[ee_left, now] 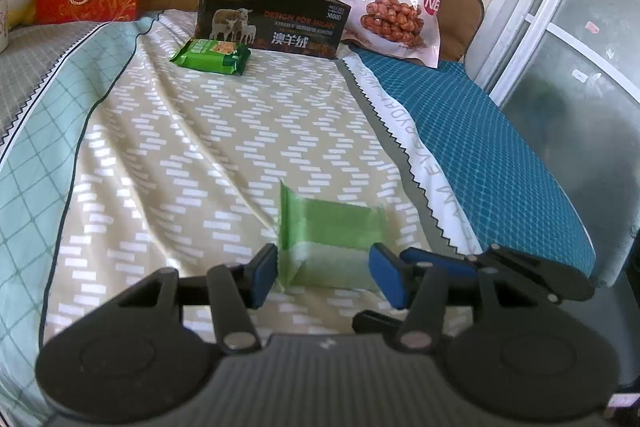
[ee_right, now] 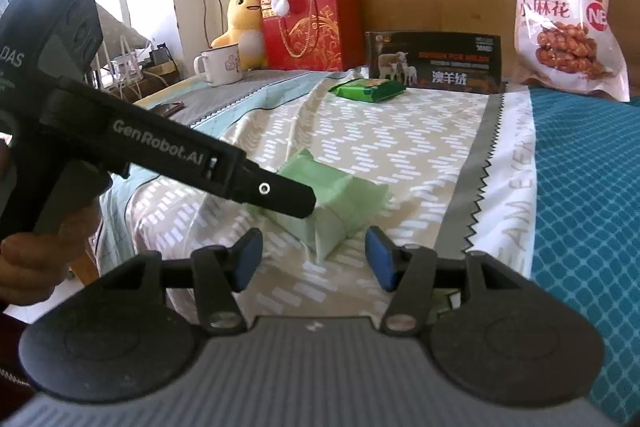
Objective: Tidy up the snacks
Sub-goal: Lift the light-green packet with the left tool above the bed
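the pale green snack packet [ee_left: 332, 227] lies on the bed [ee_left: 200, 131] at lower centre of the frame, between the parted pads of the left tool [ee_left: 326, 277], long axis running left to right. the right tool [ee_right: 314, 259], jaws apart and empty, sits just short of it.

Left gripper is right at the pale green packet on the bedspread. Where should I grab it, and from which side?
Take the pale green packet across its padded middle, coming from the near side where the left gripper already stands with open jaws either side of it. The packet lies flat and looks soft, so the body probably holds better than the thin upturned seal flap at its left end. The right gripper is also open, near it.
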`<action>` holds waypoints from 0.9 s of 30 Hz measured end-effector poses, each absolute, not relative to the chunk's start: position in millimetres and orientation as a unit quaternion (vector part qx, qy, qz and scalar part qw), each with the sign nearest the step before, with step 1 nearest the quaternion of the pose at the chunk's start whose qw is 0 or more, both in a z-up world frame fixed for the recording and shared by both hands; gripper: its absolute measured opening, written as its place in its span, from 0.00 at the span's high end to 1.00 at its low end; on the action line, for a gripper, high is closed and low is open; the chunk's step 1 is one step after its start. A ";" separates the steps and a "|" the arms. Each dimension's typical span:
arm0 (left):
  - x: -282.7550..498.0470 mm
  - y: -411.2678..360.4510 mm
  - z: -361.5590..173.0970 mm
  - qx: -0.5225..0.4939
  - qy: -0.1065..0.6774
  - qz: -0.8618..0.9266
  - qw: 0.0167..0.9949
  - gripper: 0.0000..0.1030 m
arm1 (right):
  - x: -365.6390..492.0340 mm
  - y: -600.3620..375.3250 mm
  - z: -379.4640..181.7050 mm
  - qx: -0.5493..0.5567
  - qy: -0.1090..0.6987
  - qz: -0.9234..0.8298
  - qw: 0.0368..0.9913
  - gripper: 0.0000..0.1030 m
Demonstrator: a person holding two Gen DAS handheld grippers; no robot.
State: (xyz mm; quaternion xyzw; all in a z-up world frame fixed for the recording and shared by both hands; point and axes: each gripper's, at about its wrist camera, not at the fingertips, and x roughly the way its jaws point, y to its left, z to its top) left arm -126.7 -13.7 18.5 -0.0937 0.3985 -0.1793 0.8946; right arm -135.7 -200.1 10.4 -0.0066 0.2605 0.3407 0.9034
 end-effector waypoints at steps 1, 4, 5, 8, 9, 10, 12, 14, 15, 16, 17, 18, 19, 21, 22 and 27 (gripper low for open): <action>-126.6 -13.8 18.6 -0.095 0.399 -0.180 0.894 0.50 | -136.6 -200.2 10.4 -0.009 0.259 0.339 0.904 0.37; -126.3 -13.6 18.8 -0.097 0.398 -0.181 0.894 0.50 | -139.2 -199.3 9.2 -0.016 0.256 0.339 0.905 0.33; -126.3 -13.6 18.8 -0.097 0.398 -0.181 0.894 0.50 | -140.2 -198.2 8.8 -0.020 0.254 0.339 0.905 0.32; -125.7 -12.3 18.9 -0.098 0.398 -0.184 0.893 0.49 | -143.2 -194.8 7.7 -0.036 0.248 0.340 0.906 0.28; -125.4 -11.4 18.8 -0.100 0.399 -0.186 0.892 0.49 | -143.3 -194.4 7.6 -0.040 0.246 0.339 0.907 0.27; -124.7 -9.0 18.5 -0.106 0.399 -0.190 0.891 0.49 | -143.9 -193.7 7.3 -0.045 0.245 0.338 0.908 0.27; -123.5 -5.0 17.7 -0.115 0.399 -0.196 0.888 0.49 | -144.1 -193.8 7.1 -0.047 0.243 0.336 0.909 0.27; -122.1 -0.7 16.9 -0.122 0.398 -0.205 0.886 0.48 | -144.8 -194.6 7.0 -0.046 0.243 0.332 0.910 0.27; -121.5 0.7 16.7 -0.124 0.398 -0.209 0.885 0.48 | -144.9 -194.7 7.1 -0.046 0.243 0.329 0.912 0.27; -121.3 1.4 16.5 -0.126 0.399 -0.212 0.883 0.48 | -144.8 -194.9 7.1 -0.046 0.243 0.324 0.913 0.27; -120.9 2.4 16.2 -0.128 0.399 -0.215 0.882 0.47 | -144.6 -195.7 7.1 -0.046 0.243 0.321 0.914 0.27; -120.0 3.6 16.0 -0.131 0.400 -0.219 0.880 0.46 | -144.3 -196.5 7.0 -0.044 0.243 0.319 0.915 0.27; -118.9 5.0 16.0 -0.134 0.401 -0.225 0.878 0.43 | -144.0 -196.8 7.0 -0.043 0.243 0.318 0.916 0.27; -116.9 7.6 15.6 -0.142 0.403 -0.238 0.872 0.39 | -143.9 -196.7 6.9 -0.045 0.242 0.316 0.916 0.27; -115.6 9.7 15.2 -0.148 0.405 -0.243 0.869 0.39 | -144.2 -196.3 6.6 -0.046 0.241 0.316 0.916 0.27; -104.9 25.0 12.4 -0.199 0.419 -0.260 0.847 0.39 | -140.8 -195.2 7.2 -0.049 0.240 0.317 0.916 0.27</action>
